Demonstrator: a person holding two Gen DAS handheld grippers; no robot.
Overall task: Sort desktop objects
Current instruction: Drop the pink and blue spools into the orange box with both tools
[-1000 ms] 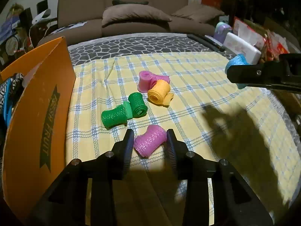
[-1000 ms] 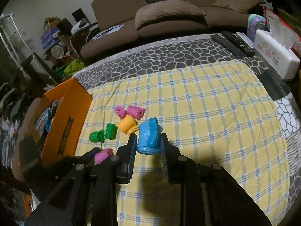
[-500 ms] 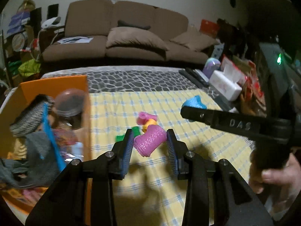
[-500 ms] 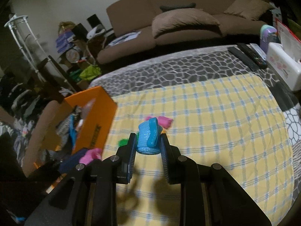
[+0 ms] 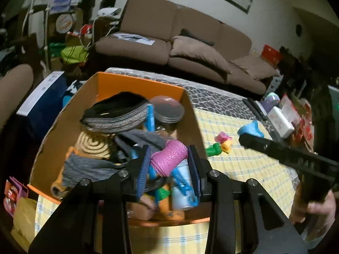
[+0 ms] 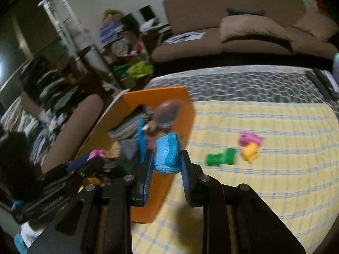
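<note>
Brown sofa [image 5: 190, 36] at back. Yellow checked cloth [image 6: 275, 190] covers the table. Orange box [image 5: 89, 97] at the cloth's left edge, crammed; contents overlap, hard to separate, near wall cut off behind gripper body. Left gripper [image 5: 169, 165] hangs over the box, clamped on purple roller [image 5: 168, 155]. Right gripper [image 6: 166, 163] beside the box's near corner, clamped on blue roller [image 6: 168, 152]. On cloth, blurred: green rollers [image 6: 221, 158], yellow roller [image 6: 250, 151], pink roller [image 6: 250, 137], clustered close; contact unclear.
</note>
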